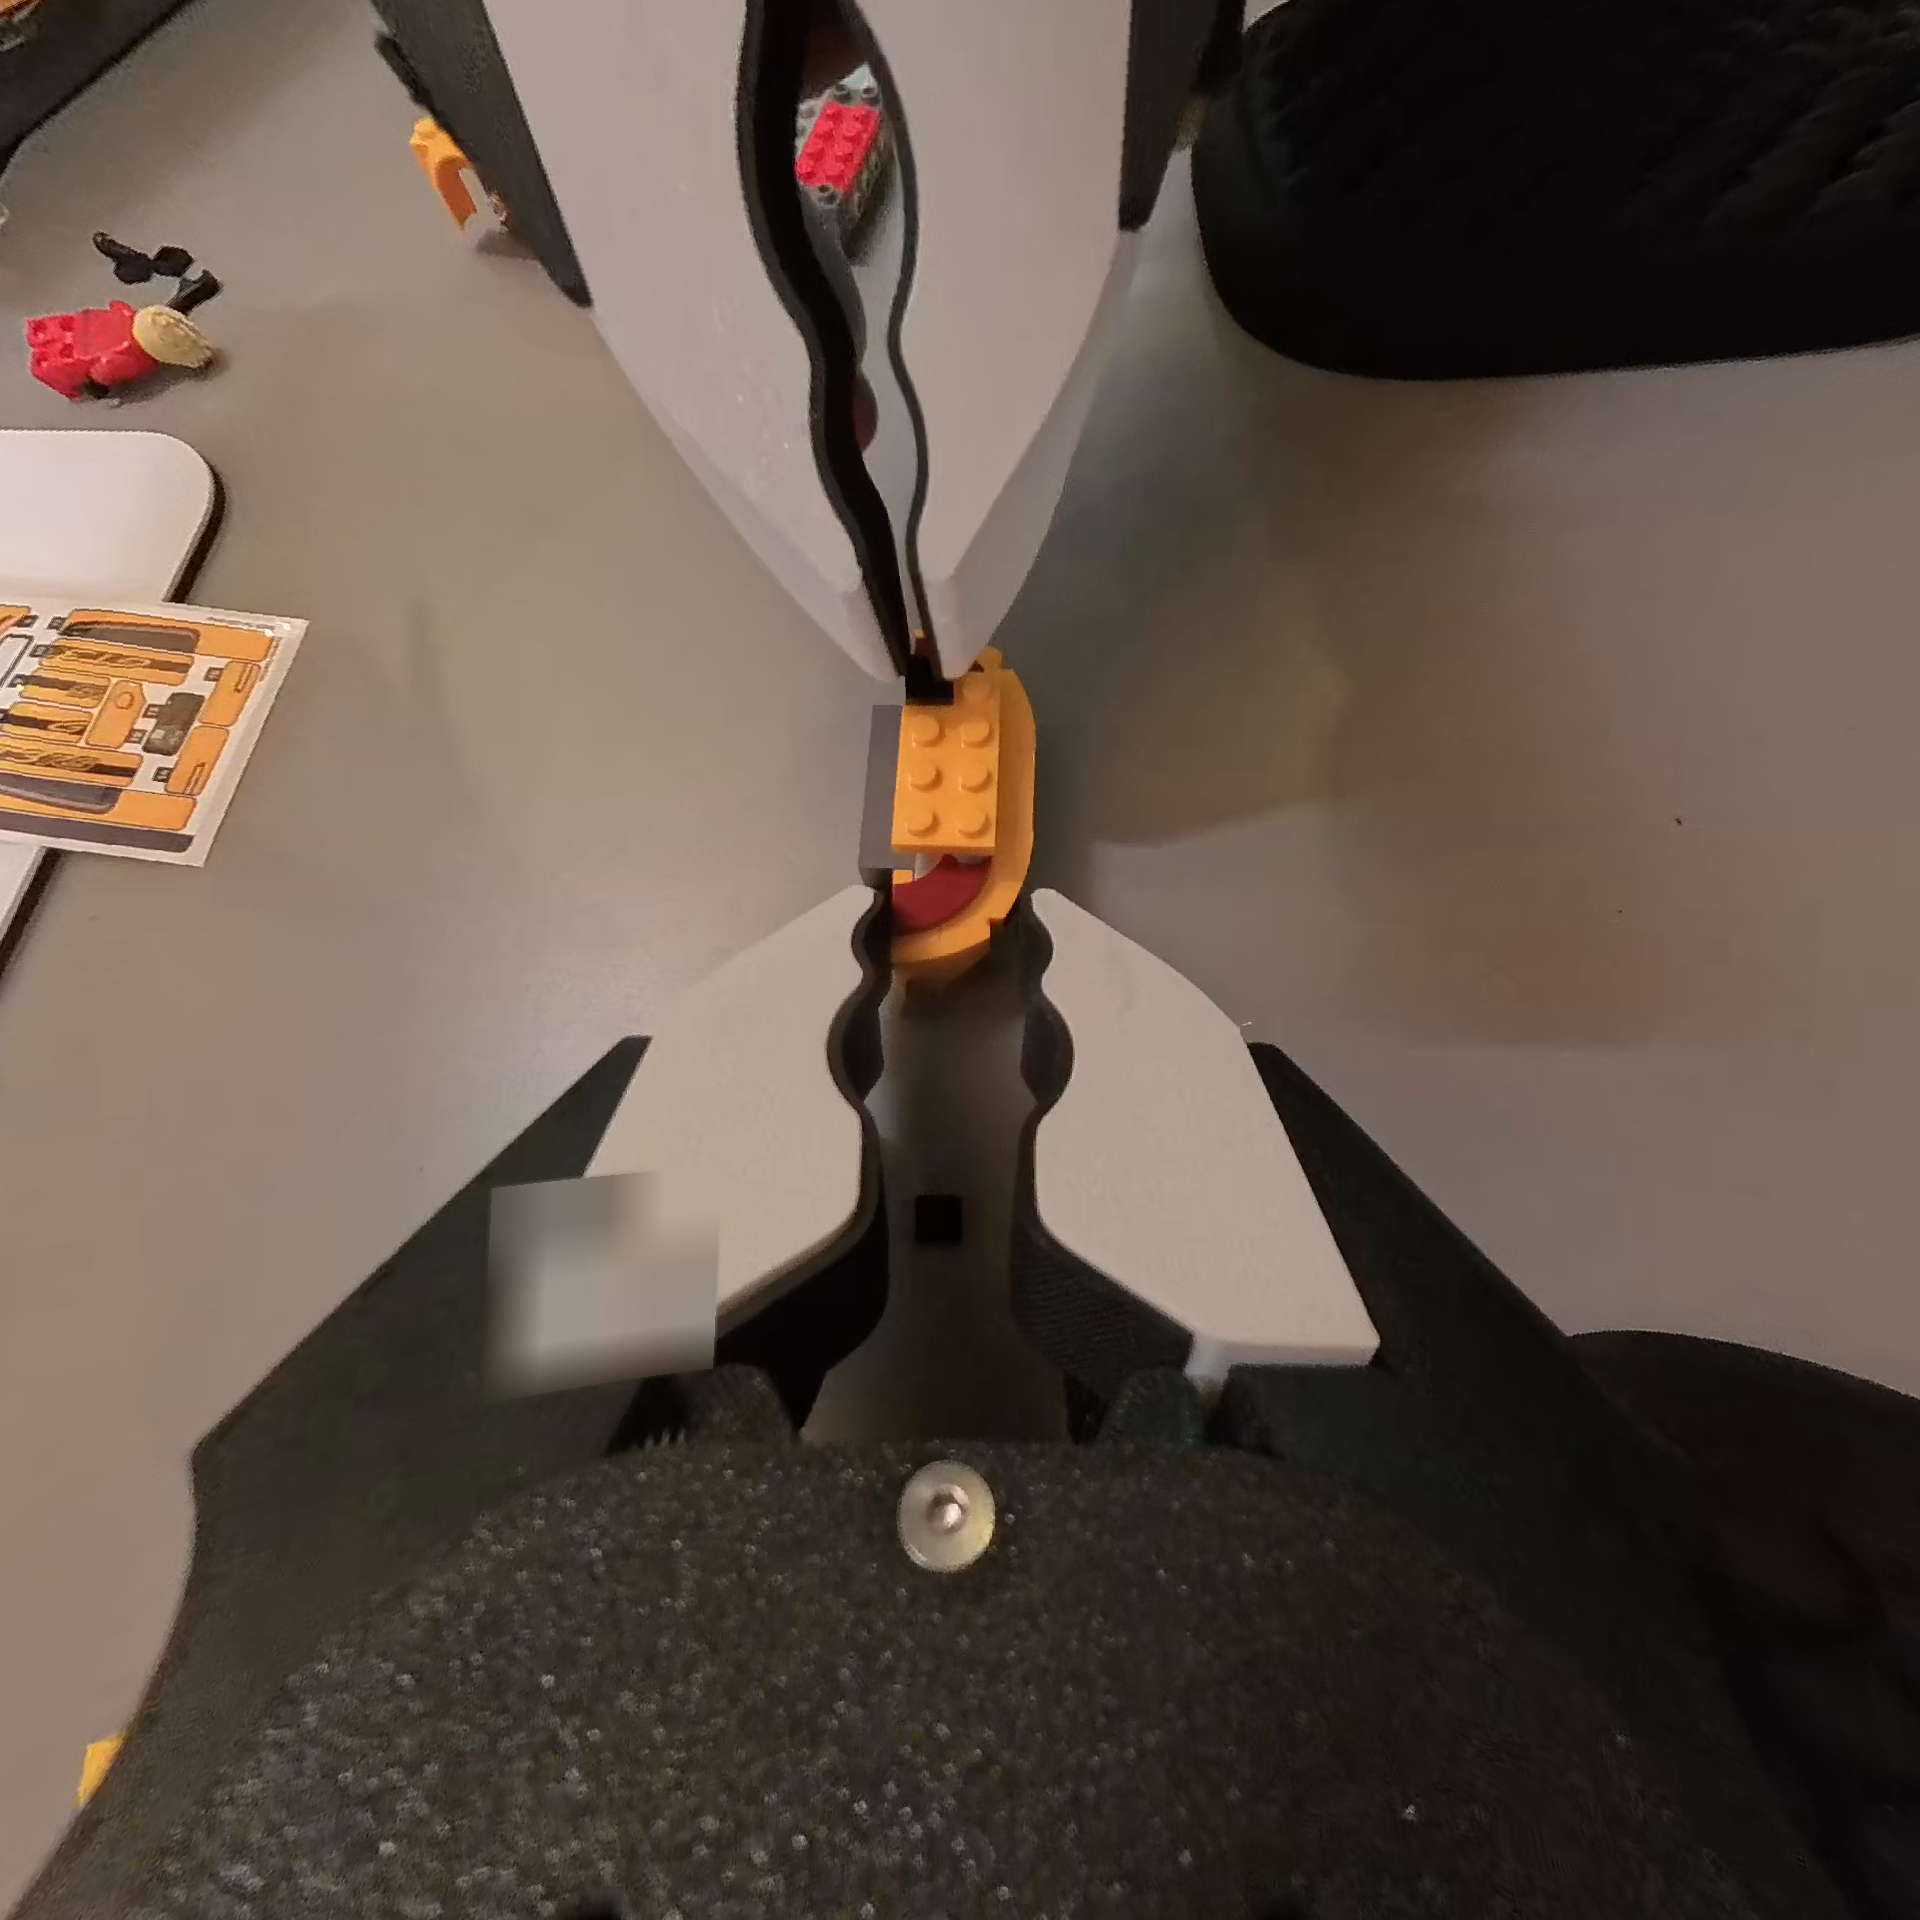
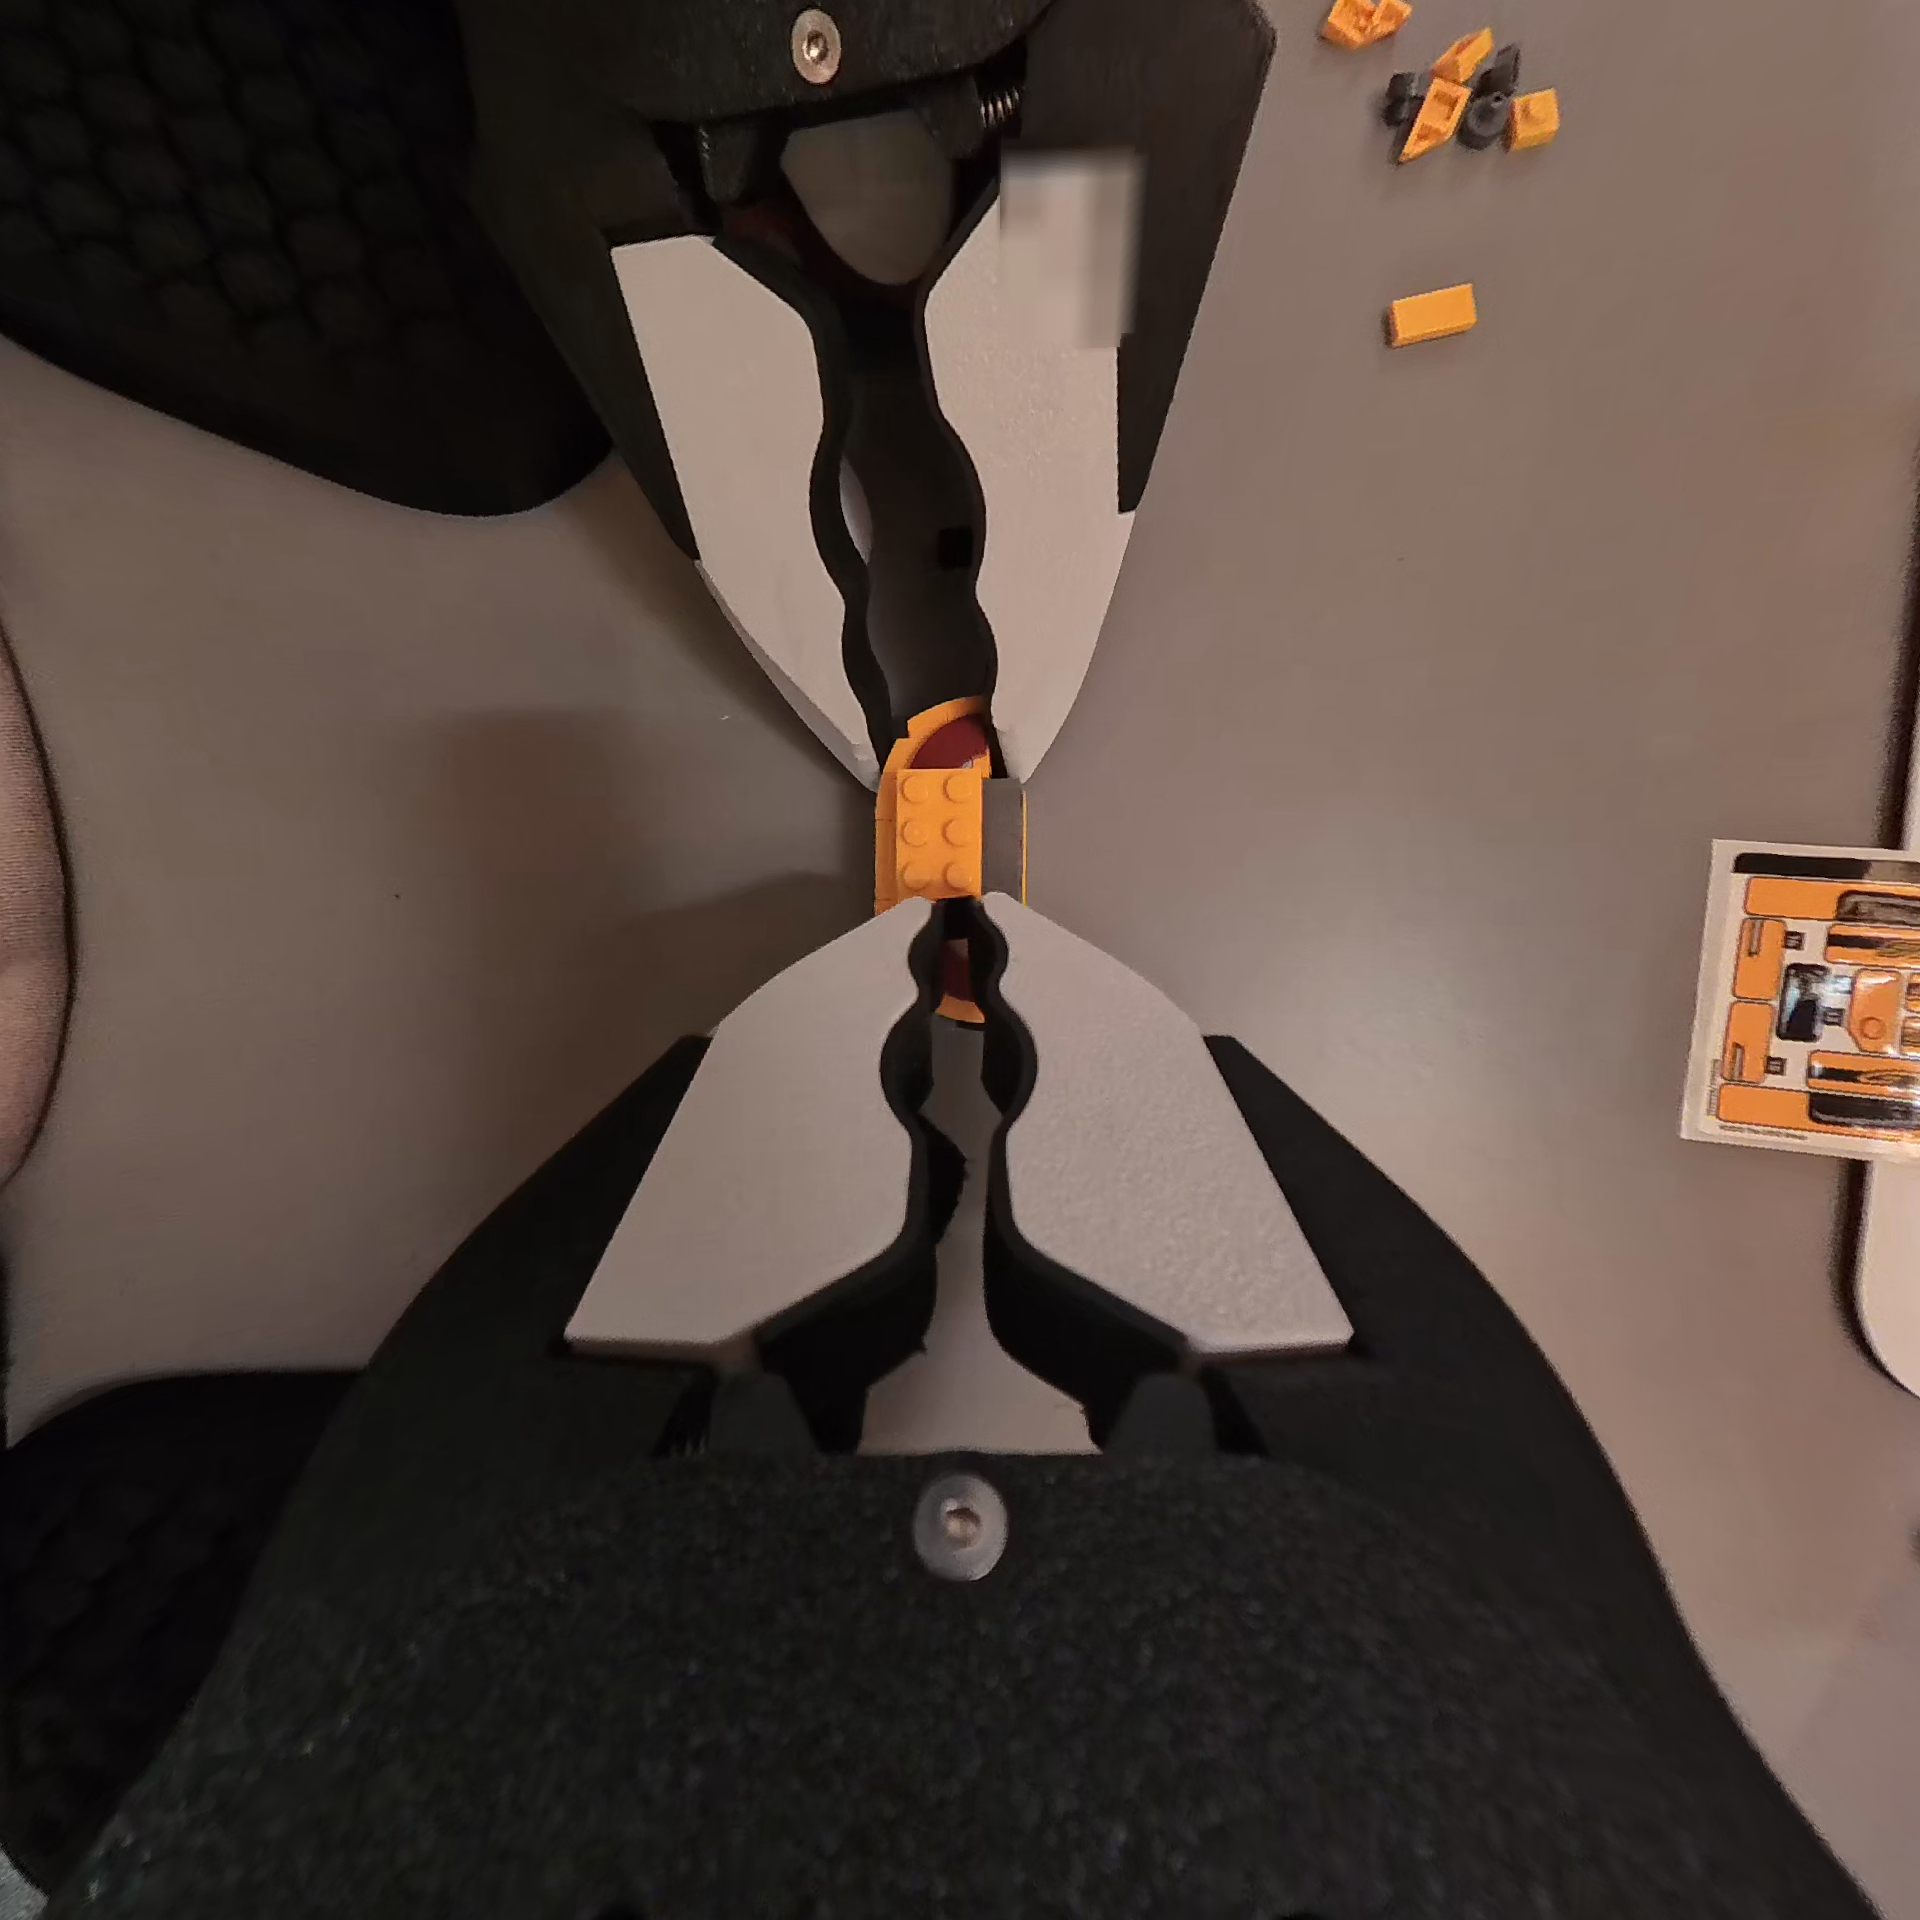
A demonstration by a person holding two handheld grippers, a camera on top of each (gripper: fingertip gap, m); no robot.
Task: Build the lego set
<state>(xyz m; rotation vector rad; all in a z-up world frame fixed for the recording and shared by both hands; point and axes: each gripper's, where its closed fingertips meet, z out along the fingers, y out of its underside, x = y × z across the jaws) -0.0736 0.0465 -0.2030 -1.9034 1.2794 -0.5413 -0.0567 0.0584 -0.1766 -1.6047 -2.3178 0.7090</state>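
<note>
A small orange Lego assembly (image 1: 951, 779) is held between the two grippers above the grey table (image 1: 1455, 727). It has an orange studded plate on an orange curved arch piece, a dark red round part inside and a grey piece on one side. My left gripper (image 1: 956, 914) is shut on its near end. My right gripper (image 1: 920, 655) comes from the opposite side and is shut on the far end. In the right wrist view the assembly (image 2: 940, 847) sits between my right gripper (image 2: 956, 914) and the left gripper (image 2: 940, 758).
An orange sticker sheet (image 1: 135, 727) (image 2: 1818, 997) lies by a white flat object (image 1: 94, 520). Red bricks with a tan piece (image 1: 94, 348) lie at the far left. Loose orange and black pieces (image 2: 1455, 94) and an orange tile (image 2: 1432, 314) lie at the right. A black mesh object (image 1: 1558, 177) is near. My left and right fingertips are right by each other.
</note>
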